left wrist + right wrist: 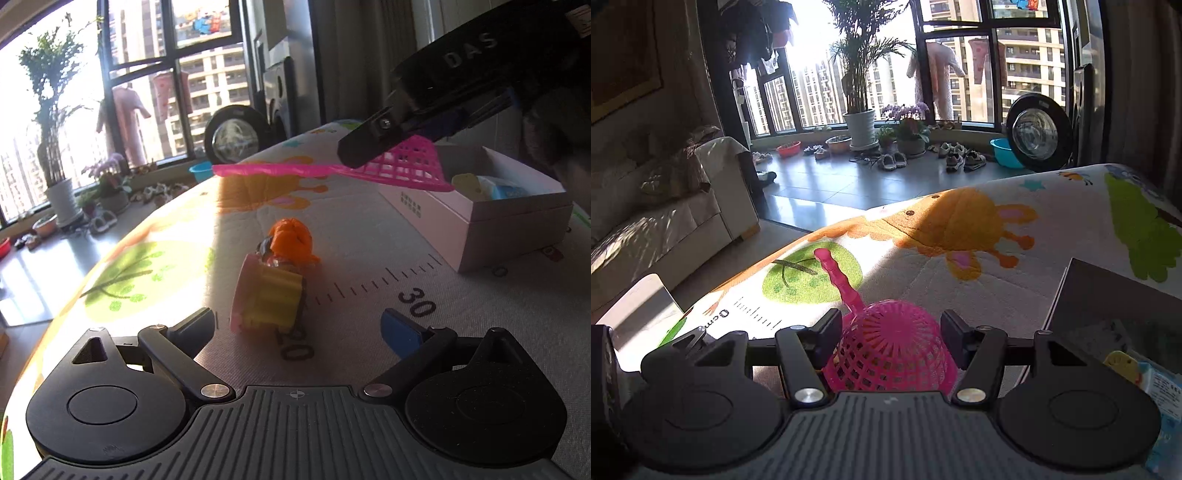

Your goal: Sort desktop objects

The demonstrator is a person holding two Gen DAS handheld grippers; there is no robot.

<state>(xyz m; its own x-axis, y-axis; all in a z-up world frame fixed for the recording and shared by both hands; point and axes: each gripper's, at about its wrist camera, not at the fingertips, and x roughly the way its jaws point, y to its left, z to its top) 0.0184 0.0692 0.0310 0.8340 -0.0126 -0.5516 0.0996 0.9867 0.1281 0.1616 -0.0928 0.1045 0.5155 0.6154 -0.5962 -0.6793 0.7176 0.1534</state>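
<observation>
The right gripper (890, 332) clamps the basket of a pink toy strainer (892, 354), handle pointing away, above the white box (517, 225). The left gripper (299, 328) gapes empty just short of the yellow-and-orange toy pile (275, 284) on the desk (369, 369).

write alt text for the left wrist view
Open left gripper hovers over a printed mat, aimed at a small toy pile of yellow, pink and orange pieces. Upper right, the right gripper holds a pink strainer near a white box.
</observation>
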